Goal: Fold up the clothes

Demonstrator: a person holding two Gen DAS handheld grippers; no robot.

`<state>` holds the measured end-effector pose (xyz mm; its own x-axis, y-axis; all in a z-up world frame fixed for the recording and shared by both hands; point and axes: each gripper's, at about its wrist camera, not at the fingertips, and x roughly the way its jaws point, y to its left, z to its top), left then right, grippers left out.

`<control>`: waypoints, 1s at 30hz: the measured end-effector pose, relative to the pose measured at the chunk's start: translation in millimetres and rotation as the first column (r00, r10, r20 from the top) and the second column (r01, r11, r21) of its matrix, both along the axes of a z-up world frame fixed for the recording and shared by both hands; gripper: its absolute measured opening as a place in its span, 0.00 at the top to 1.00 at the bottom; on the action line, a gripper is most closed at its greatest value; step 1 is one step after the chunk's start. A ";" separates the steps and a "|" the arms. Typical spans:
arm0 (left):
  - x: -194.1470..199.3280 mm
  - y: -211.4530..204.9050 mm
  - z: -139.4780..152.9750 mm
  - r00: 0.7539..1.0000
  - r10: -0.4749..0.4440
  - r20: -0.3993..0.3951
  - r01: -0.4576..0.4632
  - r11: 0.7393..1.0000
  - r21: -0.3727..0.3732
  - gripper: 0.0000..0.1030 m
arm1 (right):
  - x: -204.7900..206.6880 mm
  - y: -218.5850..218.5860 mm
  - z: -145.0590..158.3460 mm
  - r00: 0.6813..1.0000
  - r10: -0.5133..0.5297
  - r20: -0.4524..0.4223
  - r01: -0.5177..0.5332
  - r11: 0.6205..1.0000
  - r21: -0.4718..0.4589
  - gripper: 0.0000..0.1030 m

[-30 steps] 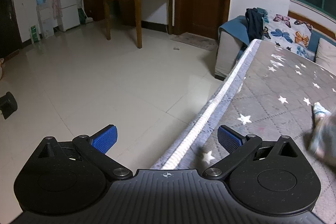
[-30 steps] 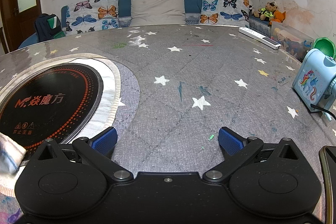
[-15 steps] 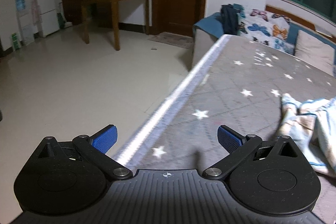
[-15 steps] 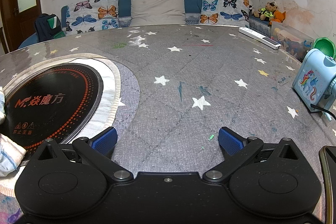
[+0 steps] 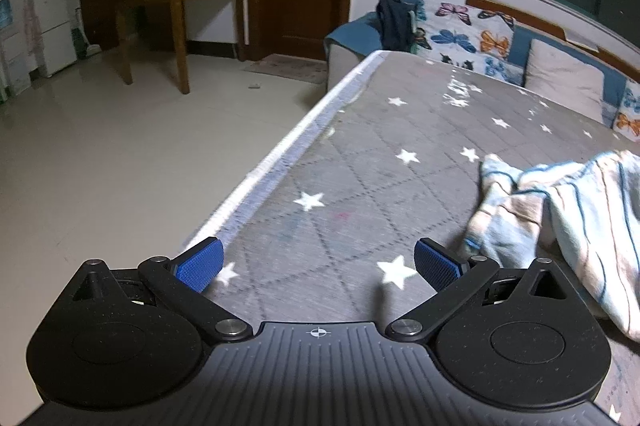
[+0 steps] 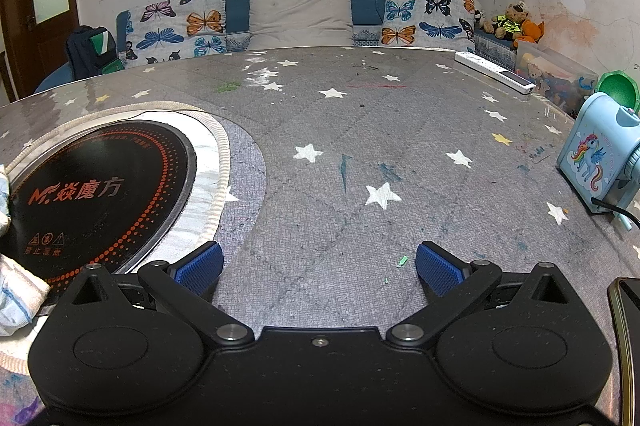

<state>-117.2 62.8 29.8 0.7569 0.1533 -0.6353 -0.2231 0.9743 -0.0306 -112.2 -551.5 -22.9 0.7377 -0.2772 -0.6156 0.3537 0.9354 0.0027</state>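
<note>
A crumpled striped garment (image 5: pixel 560 210), pale blue, white and tan, lies on the grey star-print table cover (image 5: pixel 380 154) at the right of the left wrist view. My left gripper (image 5: pixel 318 264) is open just left of it, near the table's left edge, holding nothing. In the right wrist view the same garment (image 6: pixel 16 290) shows only as a corner at the far left edge, over the black round cooktop (image 6: pixel 92 194). Well to the right of that corner, my right gripper (image 6: pixel 320 264) stands open and empty above the table cover (image 6: pixel 360 146).
A blue unicorn box (image 6: pixel 600 154), a green lid (image 6: pixel 616 88), a white power strip (image 6: pixel 494 72) and a dark flat object (image 6: pixel 626 326) line the table's right side. Butterfly cushions (image 6: pixel 180 24) sit behind. Tiled floor (image 5: pixel 120 154) drops off left of the table.
The left wrist view has swung right toward the table, so more of the striped garment shows beside the left gripper. The right gripper has not moved; the garment corner shifted slightly at its left.
</note>
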 end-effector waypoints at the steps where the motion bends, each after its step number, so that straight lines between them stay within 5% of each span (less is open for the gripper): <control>1: 0.1 -1.6 -0.3 1.000 -0.007 -0.001 0.007 1.000 0.000 0.00 | 0.0 0.0 0.0 1.000 0.000 0.000 0.000 1.000 0.000 0.00; 30: -9.2 -27.4 -7.2 0.991 -0.135 -0.013 0.135 0.991 0.021 0.00 | -2.8 9.2 -0.1 1.000 -0.019 -0.002 0.019 1.000 -0.002 0.00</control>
